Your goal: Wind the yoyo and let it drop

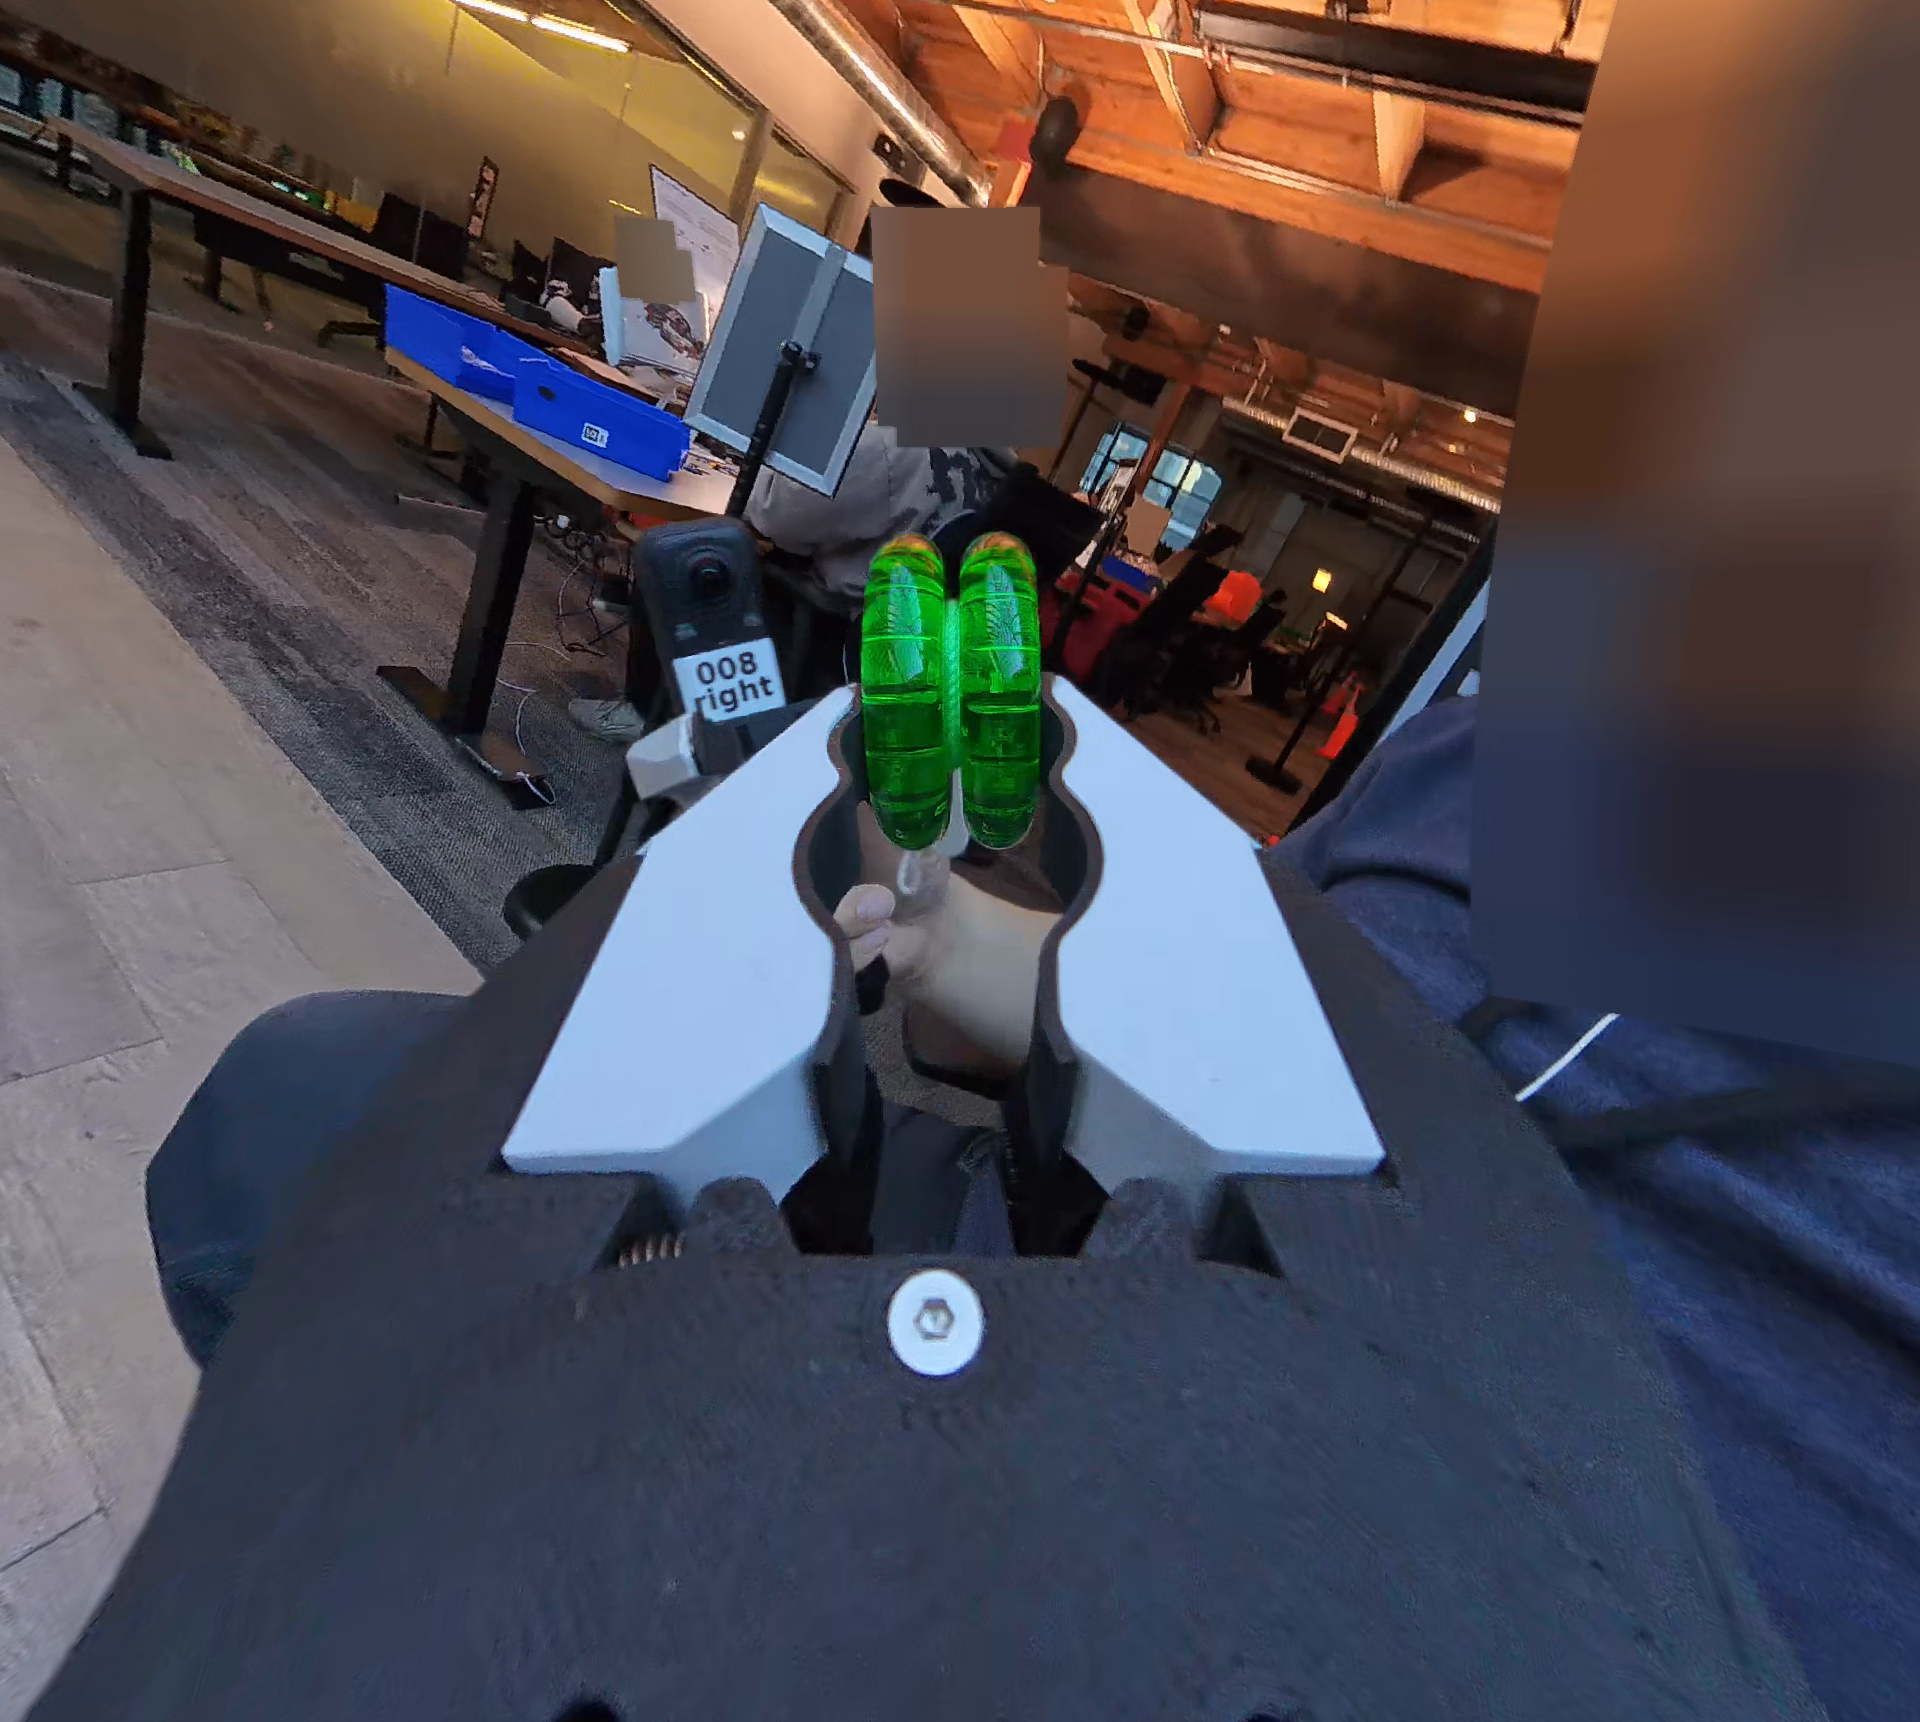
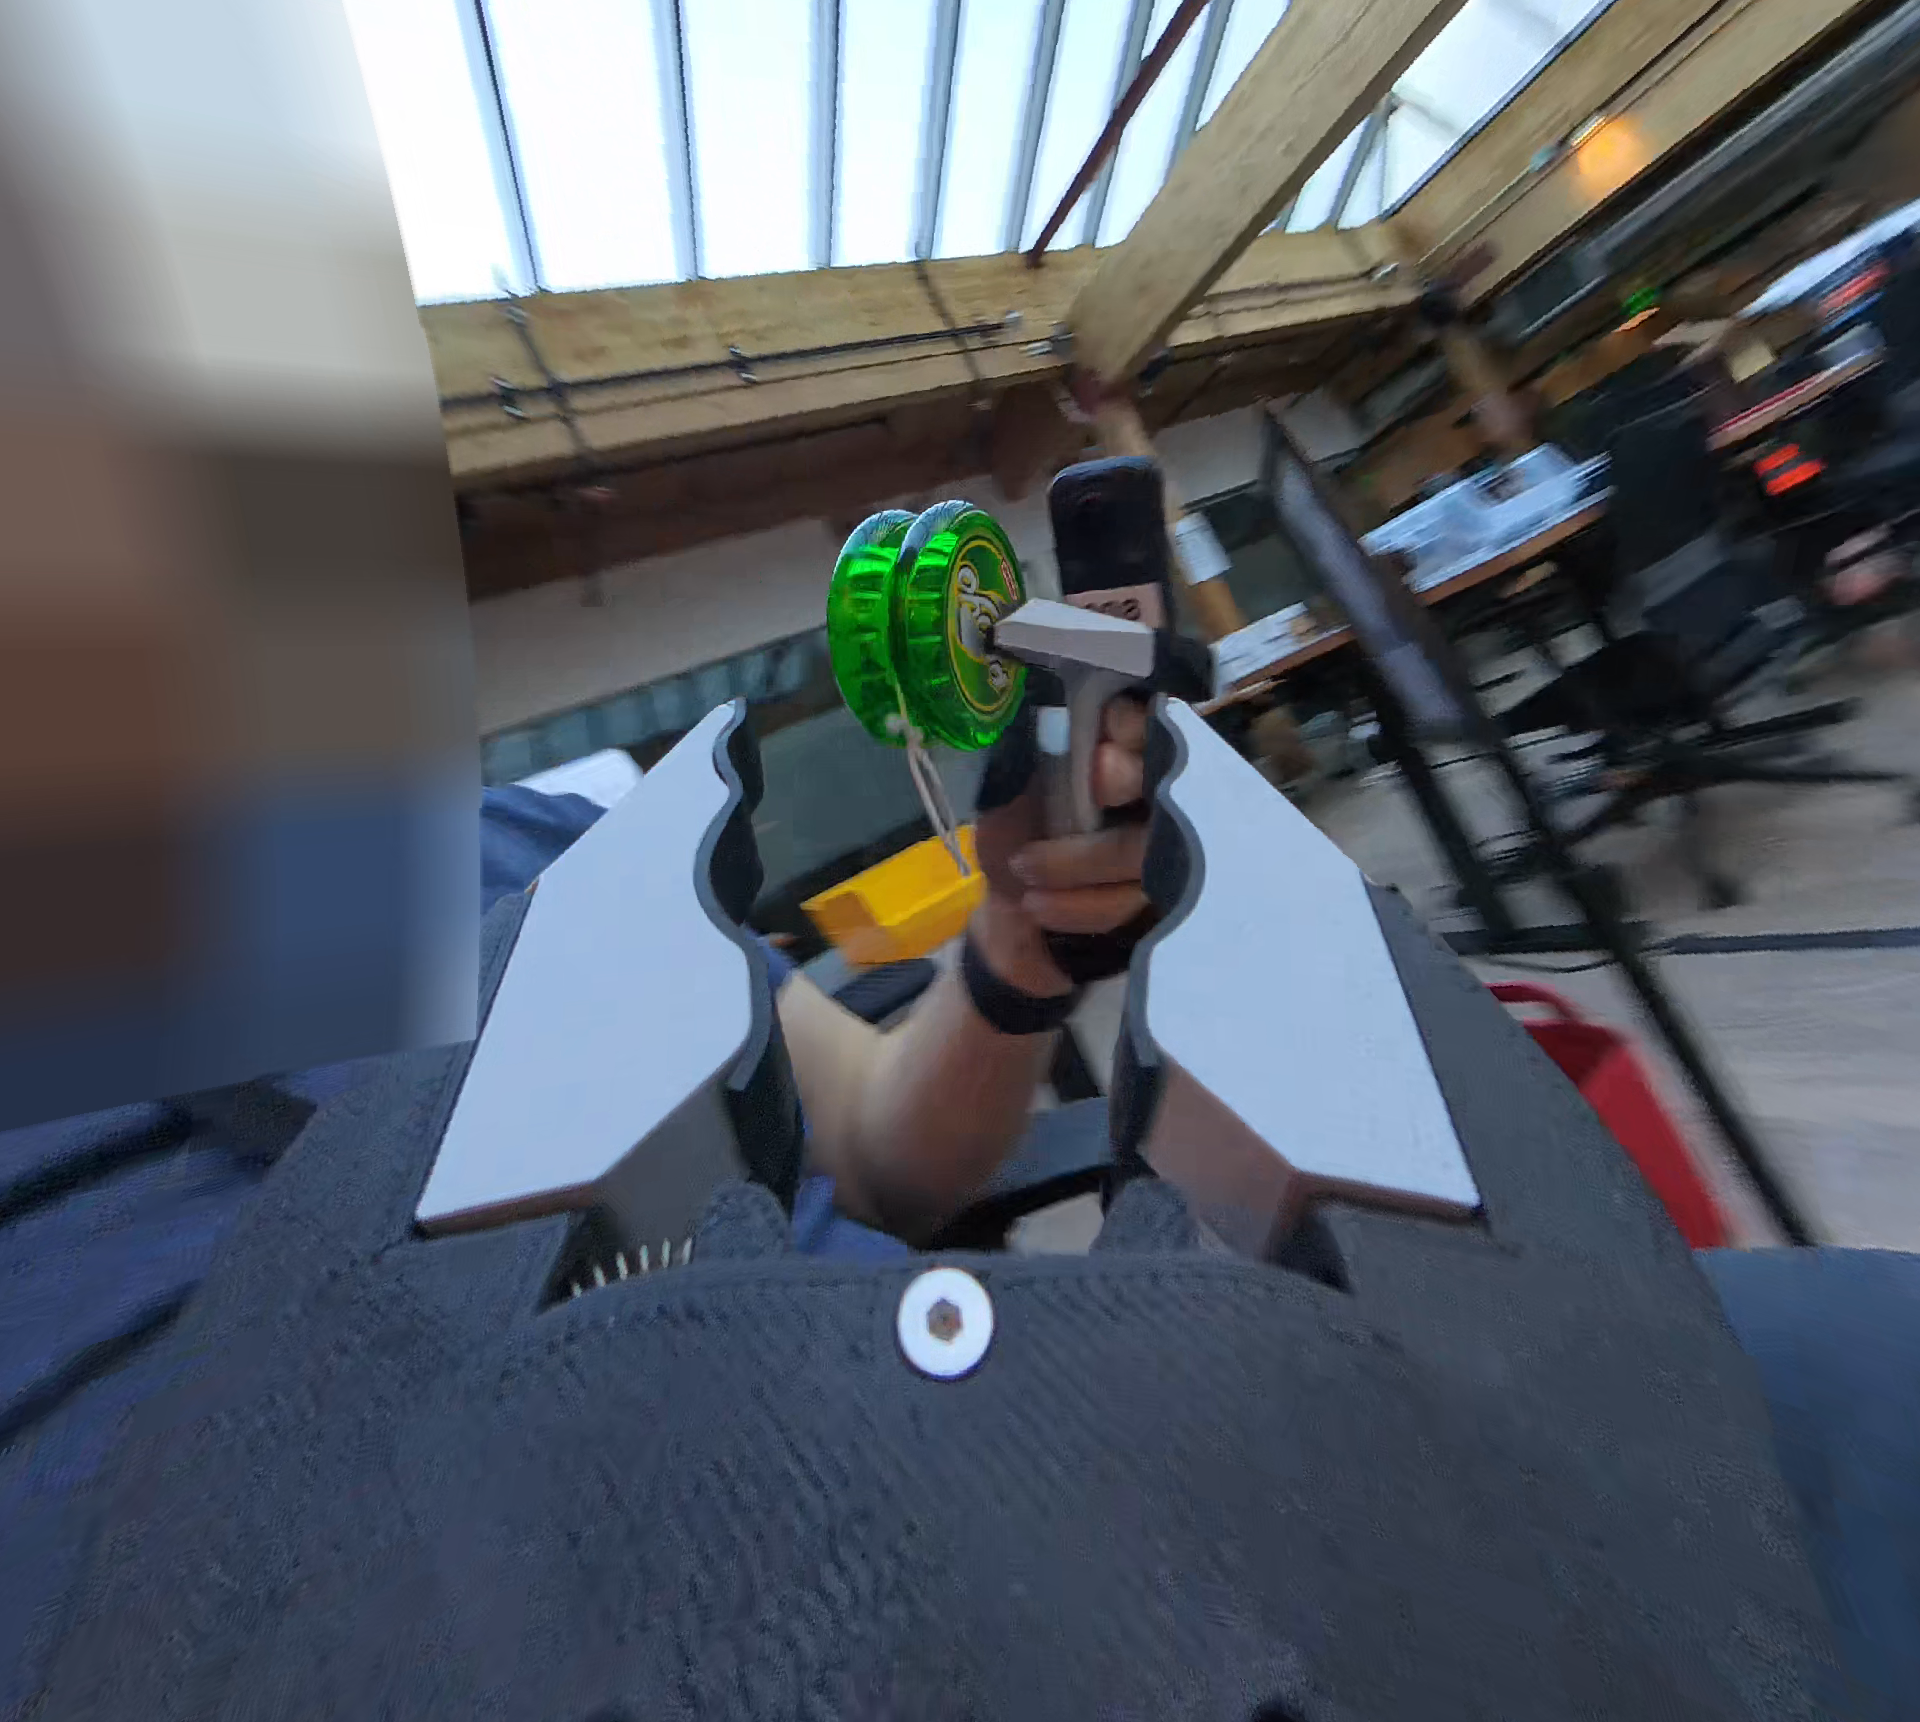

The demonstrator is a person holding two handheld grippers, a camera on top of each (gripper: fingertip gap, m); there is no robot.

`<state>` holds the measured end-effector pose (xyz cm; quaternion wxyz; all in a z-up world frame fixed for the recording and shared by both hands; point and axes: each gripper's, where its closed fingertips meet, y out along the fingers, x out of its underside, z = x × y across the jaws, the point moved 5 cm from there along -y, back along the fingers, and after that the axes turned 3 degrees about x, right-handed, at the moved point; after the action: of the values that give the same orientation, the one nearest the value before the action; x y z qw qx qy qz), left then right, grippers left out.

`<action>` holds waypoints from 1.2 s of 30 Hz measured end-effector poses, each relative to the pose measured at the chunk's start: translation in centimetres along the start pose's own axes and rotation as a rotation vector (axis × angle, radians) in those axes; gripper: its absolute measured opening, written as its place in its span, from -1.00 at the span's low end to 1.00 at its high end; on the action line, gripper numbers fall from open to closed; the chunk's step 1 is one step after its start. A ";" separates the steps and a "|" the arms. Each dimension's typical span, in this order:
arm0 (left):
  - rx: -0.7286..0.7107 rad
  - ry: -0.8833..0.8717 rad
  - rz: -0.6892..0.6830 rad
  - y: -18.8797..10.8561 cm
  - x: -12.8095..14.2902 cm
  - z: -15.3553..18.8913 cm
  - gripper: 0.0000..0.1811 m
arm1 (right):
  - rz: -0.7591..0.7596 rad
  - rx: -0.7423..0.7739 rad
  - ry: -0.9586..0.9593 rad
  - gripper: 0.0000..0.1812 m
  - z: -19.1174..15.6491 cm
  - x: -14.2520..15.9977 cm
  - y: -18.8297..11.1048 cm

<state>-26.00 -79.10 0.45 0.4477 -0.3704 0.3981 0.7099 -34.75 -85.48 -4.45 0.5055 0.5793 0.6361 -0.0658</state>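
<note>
A translucent green yoyo (image 1: 951, 696) with white string wound in its groove sits clamped edge-on between the grey fingers of my left gripper (image 1: 951, 727), which is shut on it. A short loop of string (image 1: 914, 872) hangs under it. In the right wrist view the yoyo (image 2: 925, 623) is held up in the air, with one left-gripper finger (image 2: 1081, 638) pressed on its yellow-labelled face and the string (image 2: 940, 805) dangling. My right gripper (image 2: 956, 722) is open and empty, just below and in front of the yoyo. The right gripper's camera (image 1: 707, 581) shows behind the yoyo.
A desk with blue bins (image 1: 592, 415) and a grey panel on a stand (image 1: 790, 353) are at the left, with seated people behind. A yellow bin (image 2: 894, 903), a red bin (image 2: 1621, 1111), a black pole stand (image 2: 1455, 737) and office chairs are nearby.
</note>
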 end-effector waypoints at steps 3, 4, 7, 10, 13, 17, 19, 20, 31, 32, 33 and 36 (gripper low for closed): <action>-0.004 -0.042 0.056 -0.5 -0.8 -0.1 -0.68 | 0.017 0.083 -0.256 -0.32 -1.4 -0.4 -1.1; -0.008 -0.041 0.059 -0.5 -1.0 0.0 -0.68 | -0.004 0.083 -0.326 -0.35 -2.3 -0.3 -1.1; -0.029 -0.012 0.039 -0.2 -1.3 0.4 -0.68 | -0.132 0.119 -0.406 -0.40 -3.1 0.3 -0.5; -0.042 0.018 0.023 0.5 -1.5 0.7 -0.68 | -0.150 0.069 -0.298 -0.58 -3.5 0.4 -0.1; -0.046 0.023 0.024 0.9 -1.5 0.6 -0.68 | -0.090 0.011 -0.235 -0.64 -4.0 0.0 -0.1; -0.015 -0.002 0.043 1.2 -1.4 0.6 -0.68 | -0.123 0.027 -0.244 -0.65 -3.9 0.5 -0.2; -0.004 -0.009 0.039 1.4 -1.2 0.6 -0.68 | -0.121 0.018 -0.239 -0.65 -3.9 0.4 -0.2; -0.003 -0.008 0.037 1.5 -1.1 0.5 -0.68 | -0.119 0.007 -0.234 -0.66 -3.9 0.4 -0.3; 0.014 -0.028 0.020 2.5 -0.2 0.3 -0.68 | -0.071 -0.166 -0.068 -0.71 -4.7 0.7 -0.4; 0.013 -0.031 0.020 2.6 -0.1 0.2 -0.68 | -0.070 -0.172 -0.055 -0.71 -4.7 0.8 -0.4; 0.008 -0.032 0.022 2.7 0.0 0.1 -0.69 | -0.068 -0.178 -0.043 -0.71 -4.7 0.9 -0.3; -0.019 -0.027 0.037 2.9 0.1 -0.3 -0.68 | -0.043 -0.192 -0.008 -0.71 -4.5 0.9 -0.1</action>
<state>-28.70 -80.15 0.92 0.4361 -0.3576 0.3921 0.7268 -37.17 -81.87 -2.98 0.5598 0.5142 0.6495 -0.0177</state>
